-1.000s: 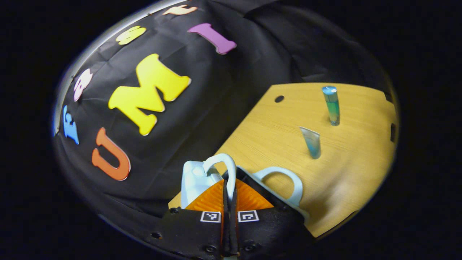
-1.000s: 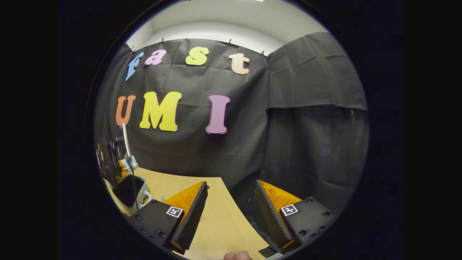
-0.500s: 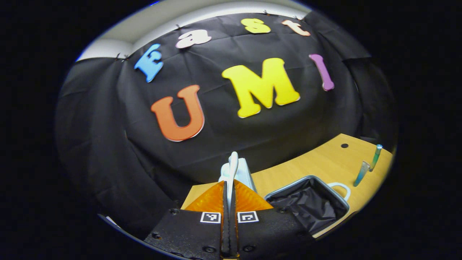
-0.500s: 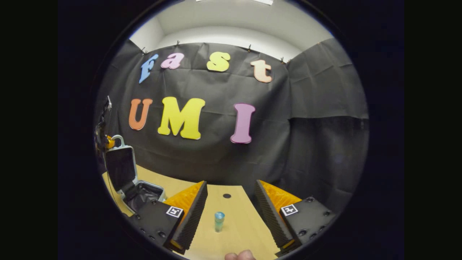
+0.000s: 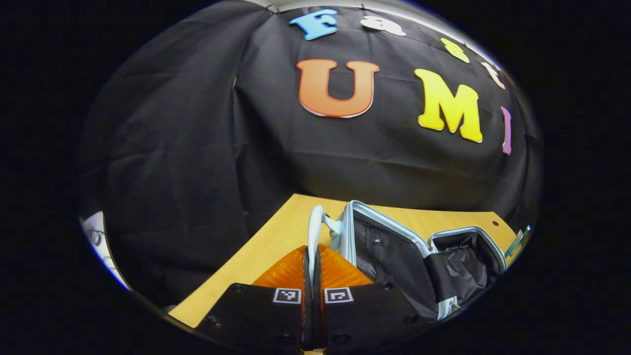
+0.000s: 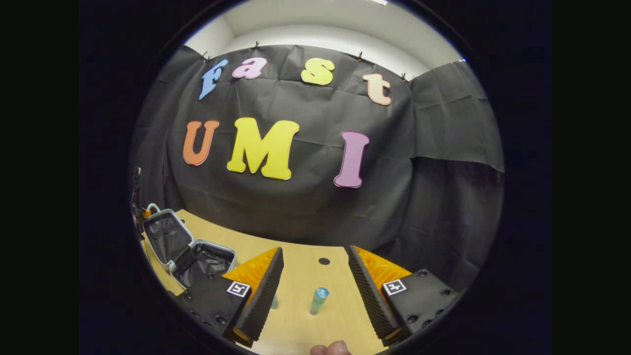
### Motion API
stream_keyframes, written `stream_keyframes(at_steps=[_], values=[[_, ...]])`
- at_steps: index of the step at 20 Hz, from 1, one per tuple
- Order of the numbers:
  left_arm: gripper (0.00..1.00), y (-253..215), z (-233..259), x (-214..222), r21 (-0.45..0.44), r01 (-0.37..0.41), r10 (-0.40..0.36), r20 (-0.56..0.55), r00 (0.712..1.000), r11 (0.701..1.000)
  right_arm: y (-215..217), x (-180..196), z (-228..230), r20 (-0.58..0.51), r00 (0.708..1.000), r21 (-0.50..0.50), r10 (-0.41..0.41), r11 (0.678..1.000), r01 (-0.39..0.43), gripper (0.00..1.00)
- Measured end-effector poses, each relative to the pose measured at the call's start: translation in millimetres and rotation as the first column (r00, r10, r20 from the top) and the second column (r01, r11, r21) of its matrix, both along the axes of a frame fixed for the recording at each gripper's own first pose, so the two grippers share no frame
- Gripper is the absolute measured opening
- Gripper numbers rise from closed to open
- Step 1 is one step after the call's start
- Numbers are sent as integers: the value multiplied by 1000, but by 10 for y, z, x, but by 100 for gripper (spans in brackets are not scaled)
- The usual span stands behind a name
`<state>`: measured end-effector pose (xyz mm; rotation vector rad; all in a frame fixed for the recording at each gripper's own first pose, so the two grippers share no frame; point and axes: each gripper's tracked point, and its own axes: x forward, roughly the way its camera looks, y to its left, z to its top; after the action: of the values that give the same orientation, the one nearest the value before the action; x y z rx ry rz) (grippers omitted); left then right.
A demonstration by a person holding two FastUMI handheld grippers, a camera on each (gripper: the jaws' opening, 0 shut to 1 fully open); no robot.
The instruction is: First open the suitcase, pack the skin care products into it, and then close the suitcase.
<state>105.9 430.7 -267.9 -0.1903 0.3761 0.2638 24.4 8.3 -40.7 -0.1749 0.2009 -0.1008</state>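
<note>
The small pale-blue suitcase (image 5: 443,256) lies open on the wooden table (image 5: 276,236), its black lining showing. My left gripper (image 5: 313,250) is shut on the white handle (image 5: 312,227) of the raised lid (image 5: 389,251). In the right gripper view the open suitcase (image 6: 190,249) sits at the far left. My right gripper (image 6: 315,249) is open above the table. A blue-green tube (image 6: 318,300) stands upright between its fingers, apart from both. A second tube (image 6: 274,301) peeks from behind the left finger (image 6: 256,283).
A round hole (image 6: 324,261) in the table (image 6: 296,325) lies just past the standing tube. A thumb (image 6: 330,349) shows at the bottom edge. The table's back edge meets the black cloth wall. Two tubes (image 5: 517,240) show small at the far right in the left gripper view.
My left gripper has swung the lid up and back by its handle, laying the suitcase wide open. My right gripper has turned toward the table, bringing the standing tube between its open fingers.
</note>
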Motion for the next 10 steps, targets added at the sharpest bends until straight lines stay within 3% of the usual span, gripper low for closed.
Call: stream_keyframes(at_steps=[5,8,10], values=[[6,113,-565,-135,-155,-22,14,-48,999,988,220,74,-147,-32,999,-21,35,999,-35,79],[10,83,-831,-236,-175,-21,2,-111,994,984,289,84,-167,-41,998,-24,45,999,-46,79],[13,95,-782,-190,-191,-27,11,-85,996,981,303,73,-174,-41,998,-28,50,998,-51,79]])
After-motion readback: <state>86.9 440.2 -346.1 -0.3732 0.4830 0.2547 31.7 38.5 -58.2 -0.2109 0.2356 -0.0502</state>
